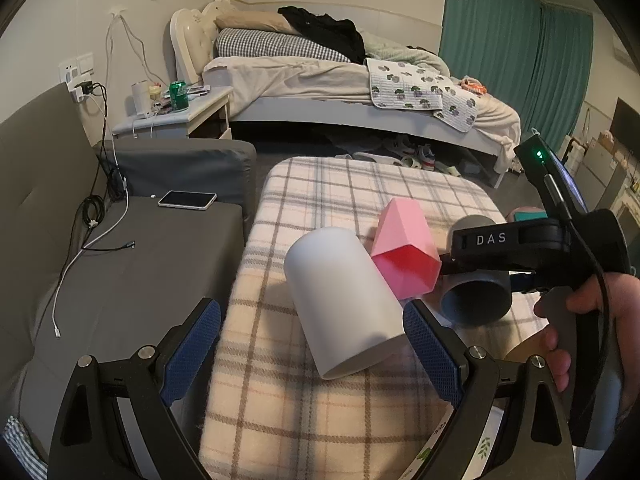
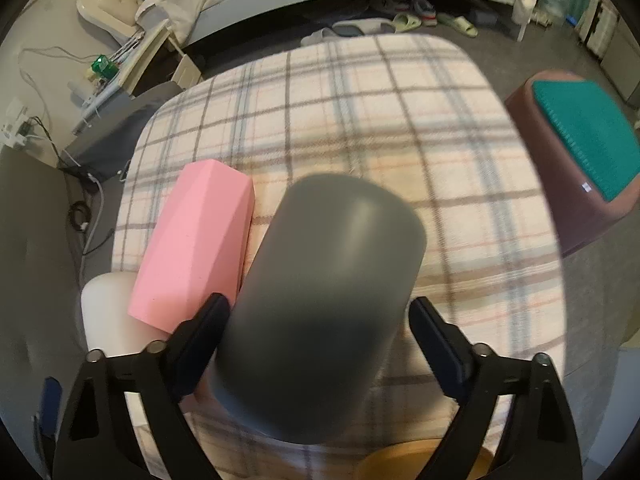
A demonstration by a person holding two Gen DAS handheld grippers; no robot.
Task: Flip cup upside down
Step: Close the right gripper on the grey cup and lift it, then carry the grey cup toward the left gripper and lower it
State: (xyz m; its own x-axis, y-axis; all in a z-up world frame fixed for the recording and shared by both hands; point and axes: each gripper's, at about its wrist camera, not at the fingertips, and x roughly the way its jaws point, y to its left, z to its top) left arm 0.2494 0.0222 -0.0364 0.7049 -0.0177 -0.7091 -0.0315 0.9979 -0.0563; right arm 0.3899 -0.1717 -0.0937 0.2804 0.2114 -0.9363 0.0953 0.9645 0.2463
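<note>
Three cups lie on their sides on the plaid blanket (image 1: 320, 208), side by side: white cup (image 1: 344, 304), pink cup (image 1: 404, 252) and grey cup (image 1: 478, 280). In the left wrist view the white cup lies with its closed base pointing away and its rim toward the camera; the pink faceted cup shows its open mouth toward the camera and touches the white cup's side. The left gripper (image 1: 312, 352) has its jaws spread wide, one blue pad on each side of the white cup's rim end, neither pad touching it. The right gripper (image 2: 320, 344) straddles the grey cup (image 2: 320, 312); the left finger lies against the cup's side, a narrow gap shows at the right finger, so the jaws are not clamped on it. In the right wrist view the grey cup's closed base points away, and the pink cup (image 2: 196, 248) lies just beside it on the left. A phone (image 1: 187, 200) rests on the grey sofa (image 1: 120, 280) left of the blanket.
</note>
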